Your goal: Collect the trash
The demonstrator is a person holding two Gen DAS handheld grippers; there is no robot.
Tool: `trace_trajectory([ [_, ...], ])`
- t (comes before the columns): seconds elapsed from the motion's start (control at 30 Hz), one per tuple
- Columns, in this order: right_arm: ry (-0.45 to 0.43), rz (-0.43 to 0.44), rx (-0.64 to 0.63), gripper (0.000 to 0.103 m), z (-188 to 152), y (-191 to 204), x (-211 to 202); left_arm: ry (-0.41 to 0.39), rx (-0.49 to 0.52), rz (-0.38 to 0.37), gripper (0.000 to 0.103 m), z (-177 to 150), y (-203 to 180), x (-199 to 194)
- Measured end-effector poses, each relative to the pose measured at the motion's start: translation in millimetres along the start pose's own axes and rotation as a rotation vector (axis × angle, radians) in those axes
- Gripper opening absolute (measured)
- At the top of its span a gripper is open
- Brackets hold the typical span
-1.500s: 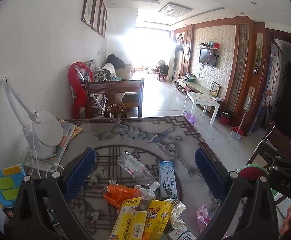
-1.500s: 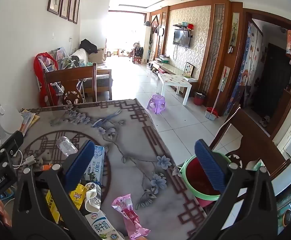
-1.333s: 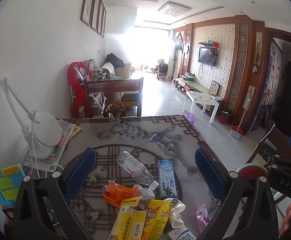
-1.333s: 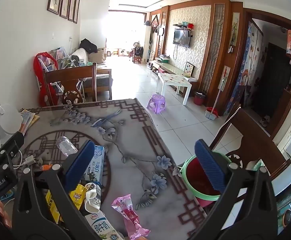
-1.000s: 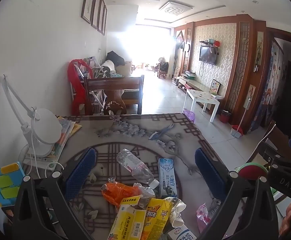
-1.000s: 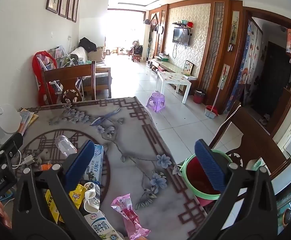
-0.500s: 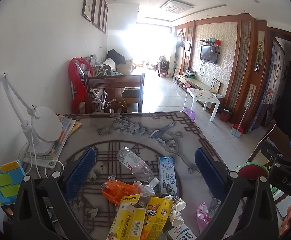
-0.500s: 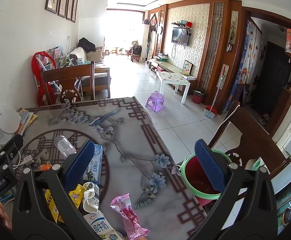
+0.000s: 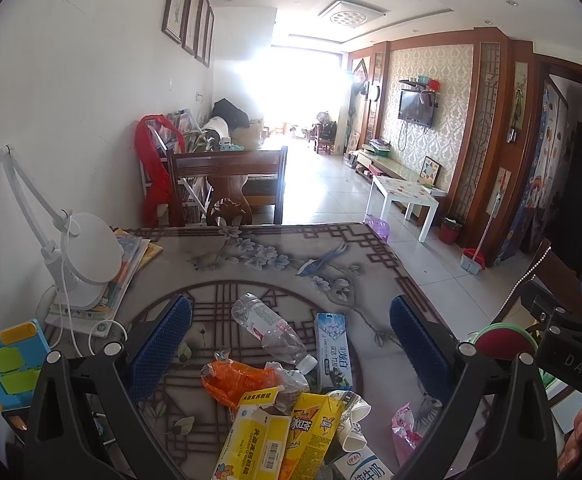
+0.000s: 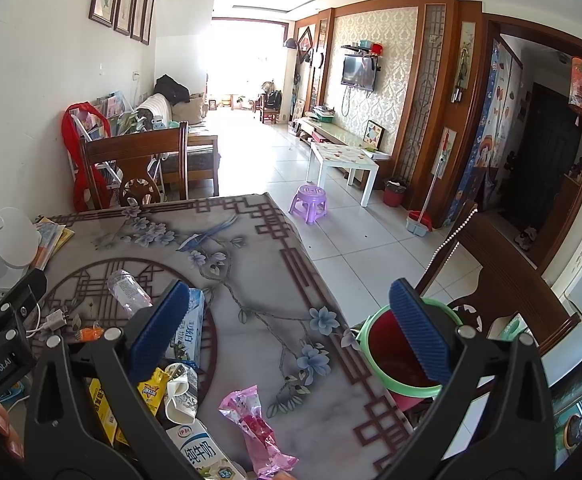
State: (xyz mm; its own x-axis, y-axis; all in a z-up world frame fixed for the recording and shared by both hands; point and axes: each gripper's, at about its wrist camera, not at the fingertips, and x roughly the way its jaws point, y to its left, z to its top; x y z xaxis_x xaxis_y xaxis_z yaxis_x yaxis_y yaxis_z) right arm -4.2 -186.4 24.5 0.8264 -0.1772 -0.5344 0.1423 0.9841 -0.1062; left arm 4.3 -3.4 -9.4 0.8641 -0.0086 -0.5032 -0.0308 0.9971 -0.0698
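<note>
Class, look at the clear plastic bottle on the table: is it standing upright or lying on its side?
Lying on its side: the clear plastic bottle rests lengthwise on the table.

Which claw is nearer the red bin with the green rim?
Right. The right claw has one pad directly over the bin beside the table edge; the left claw hovers over the trash pile, the bin off to its right.
</note>
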Motion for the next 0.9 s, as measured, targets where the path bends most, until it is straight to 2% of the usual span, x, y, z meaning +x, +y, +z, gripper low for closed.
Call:
trace_trajectory([
  [0.57, 0.005, 0.004, 0.009, 0.099, -6, -6, -3, -0.003, 0.016, 0.014, 0.095, 3, -5, -3],
  [0.9, 0.014, 0.022, -0.034, 0.099, -2, 13, -3, 0.008, -0.010, 0.040, 0.095, 2, 9, -3],
])
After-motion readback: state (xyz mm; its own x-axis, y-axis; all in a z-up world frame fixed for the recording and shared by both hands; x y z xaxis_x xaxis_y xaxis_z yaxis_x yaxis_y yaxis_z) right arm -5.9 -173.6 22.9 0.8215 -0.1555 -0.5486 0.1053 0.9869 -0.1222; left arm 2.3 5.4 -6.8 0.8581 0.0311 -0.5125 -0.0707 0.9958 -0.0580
